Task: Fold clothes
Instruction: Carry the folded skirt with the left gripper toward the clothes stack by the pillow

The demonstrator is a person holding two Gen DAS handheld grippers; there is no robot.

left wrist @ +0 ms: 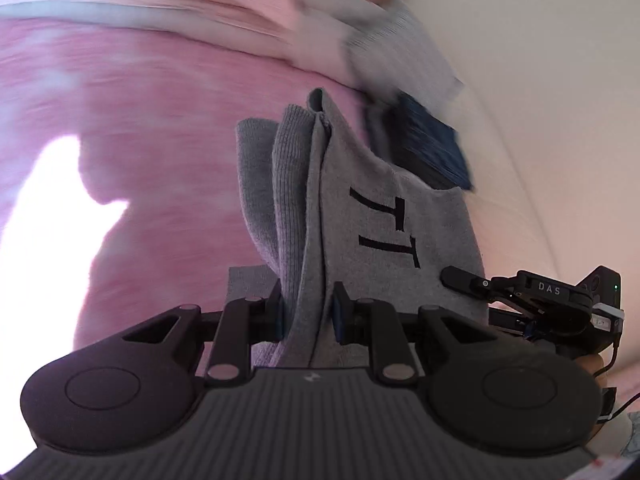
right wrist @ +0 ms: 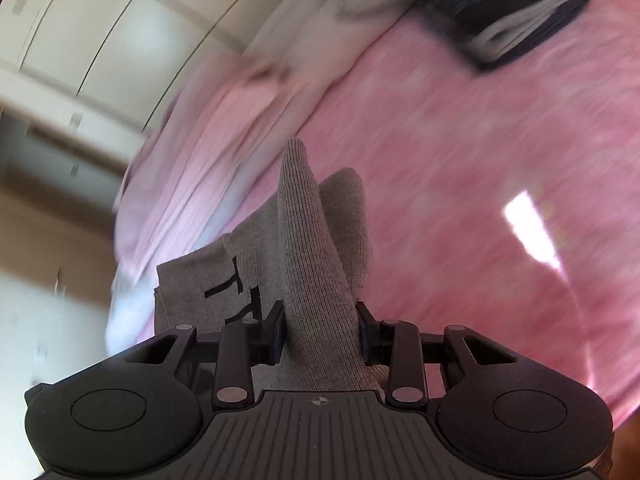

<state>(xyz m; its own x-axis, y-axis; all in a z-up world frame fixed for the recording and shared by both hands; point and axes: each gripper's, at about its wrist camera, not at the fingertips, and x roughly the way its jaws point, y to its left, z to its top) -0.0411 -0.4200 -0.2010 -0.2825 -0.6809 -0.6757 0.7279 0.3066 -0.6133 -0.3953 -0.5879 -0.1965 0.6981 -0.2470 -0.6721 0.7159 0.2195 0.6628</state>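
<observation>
Pinching a bunched fold of grey ribbed knit garment [left wrist: 308,216], the left gripper [left wrist: 308,316] has its two black jaws drawn close together, their pads pressed against the cloth from either side. The fabric rises out of the jaws in several upright pleats, and a flat panel of it spreads to the right, printed with large black block letters [left wrist: 390,228]. At the right edge of the left wrist view the right gripper [left wrist: 460,278] shows from the side, its finger lying on that same panel.

Seen from its own camera, the right gripper [right wrist: 320,334] also grips the grey ribbed knit garment [right wrist: 316,264], with its jaws set somewhat wider around a thicker roll of the fabric; the pads touch the cloth on both sides. A ridge of knit stands up between the fingers, and the lettered panel hangs to the left of it.

Below and behind the garment lies a pink mottled bedspread [left wrist: 140,120], heavily blurred, with a bright patch of sunlight on it. A stack of dark blue and grey folded clothes [right wrist: 516,12] rests on the bedspread well apart from the held garment. Beyond the bed, pale cream cupboard doors [right wrist: 100,32] fill the upper left of the right wrist view.
</observation>
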